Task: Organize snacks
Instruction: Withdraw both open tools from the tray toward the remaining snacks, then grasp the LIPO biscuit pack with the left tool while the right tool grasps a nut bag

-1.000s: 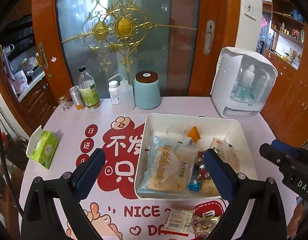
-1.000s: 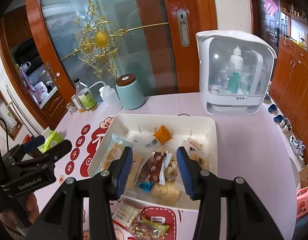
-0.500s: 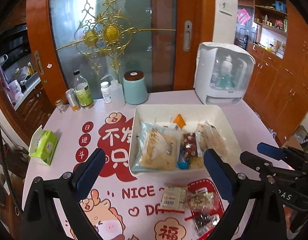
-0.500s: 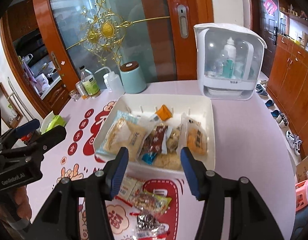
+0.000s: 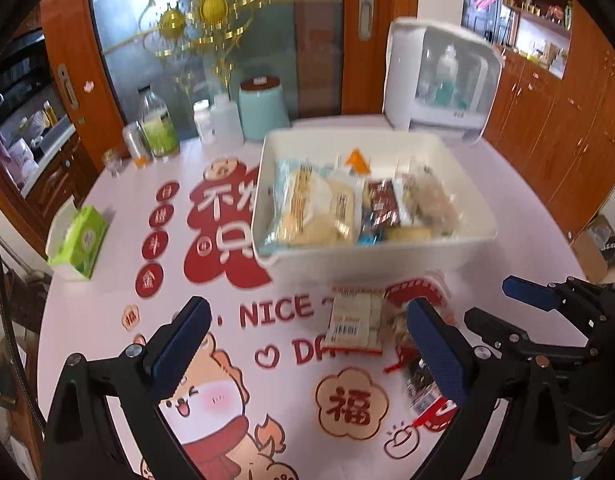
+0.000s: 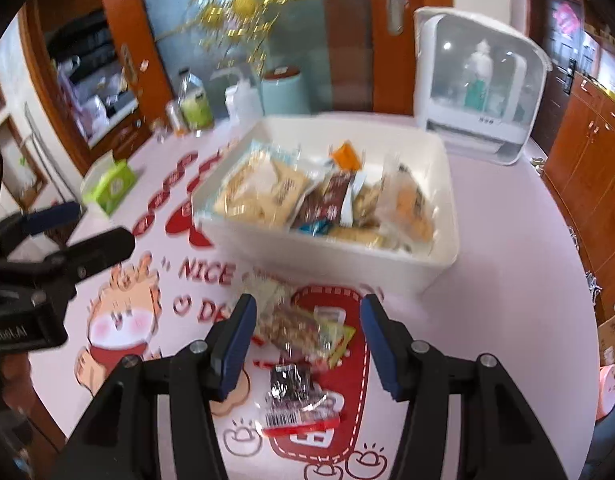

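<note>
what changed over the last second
Both grippers pulled back from the white bin toward the loose packets in front of it; the right gripper, jaws just opened wider, now frames the nut packet without touching. The left gripper stays open and empty. Bin and snacks unmoved.

White bin (image 5: 371, 256), pink tablecloth (image 5: 107, 312) with red cartoon prints, green tissue pack (image 5: 81, 240).

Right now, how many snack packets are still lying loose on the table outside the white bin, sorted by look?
Outside the white bin:
Pale packet with barcode: 1
Clear packet of mixed nuts: 1
Dark packet with red edge: 1
Total: 3
</note>
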{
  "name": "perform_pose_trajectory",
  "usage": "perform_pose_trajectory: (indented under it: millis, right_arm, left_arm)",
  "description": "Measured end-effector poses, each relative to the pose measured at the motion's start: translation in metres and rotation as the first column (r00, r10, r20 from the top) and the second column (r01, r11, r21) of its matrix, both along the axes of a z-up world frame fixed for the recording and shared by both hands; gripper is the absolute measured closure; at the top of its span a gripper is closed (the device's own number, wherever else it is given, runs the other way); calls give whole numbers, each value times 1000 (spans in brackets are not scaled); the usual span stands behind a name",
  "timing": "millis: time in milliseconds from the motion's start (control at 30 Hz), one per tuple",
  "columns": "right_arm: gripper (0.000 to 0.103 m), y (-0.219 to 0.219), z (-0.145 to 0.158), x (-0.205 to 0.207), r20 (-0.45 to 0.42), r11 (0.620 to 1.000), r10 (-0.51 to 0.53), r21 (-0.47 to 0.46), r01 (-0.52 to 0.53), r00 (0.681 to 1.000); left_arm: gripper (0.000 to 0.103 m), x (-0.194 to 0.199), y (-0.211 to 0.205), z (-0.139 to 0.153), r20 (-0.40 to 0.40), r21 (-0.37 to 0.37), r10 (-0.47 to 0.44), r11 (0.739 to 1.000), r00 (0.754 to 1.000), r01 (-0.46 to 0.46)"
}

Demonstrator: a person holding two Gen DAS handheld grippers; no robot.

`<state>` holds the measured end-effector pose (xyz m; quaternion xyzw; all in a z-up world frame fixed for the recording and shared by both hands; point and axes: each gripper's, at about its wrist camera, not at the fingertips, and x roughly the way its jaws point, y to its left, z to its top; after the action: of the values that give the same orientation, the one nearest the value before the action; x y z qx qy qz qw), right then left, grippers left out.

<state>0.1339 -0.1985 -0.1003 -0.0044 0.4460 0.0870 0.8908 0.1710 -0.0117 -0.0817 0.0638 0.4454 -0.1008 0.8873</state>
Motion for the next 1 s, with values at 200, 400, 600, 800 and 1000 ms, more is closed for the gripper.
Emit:
perform_pose_trajectory:
  millis: [200,400,600,800,1000]
  right_arm:
    - [48,14,-48,0,-78,997,69,-31,-72,995]
    - [48,27,-74,9,-112,988,141,-46,-147,984]
    - [48,45,-90,22,-136,965,205,-138,-224,969]
    - [64,44,-99,34,-141,957,213,-170,-236,967]
    - [67,15,-95,46,-148,987,153,-32,-159,977]
  left_arm:
    - [5,8,6,-47,-104,36,13,999,994,-9]
    - [5,16,13,-77,-163,58,33,998,986,-23]
    - [5,26,16,-90,-197,50,51,998,979,-42]
    - [5,34,7,-102,-224,47,46,998,974,-36]
    - [5,42,-7,-114,-251,34,35,999,967,-28]
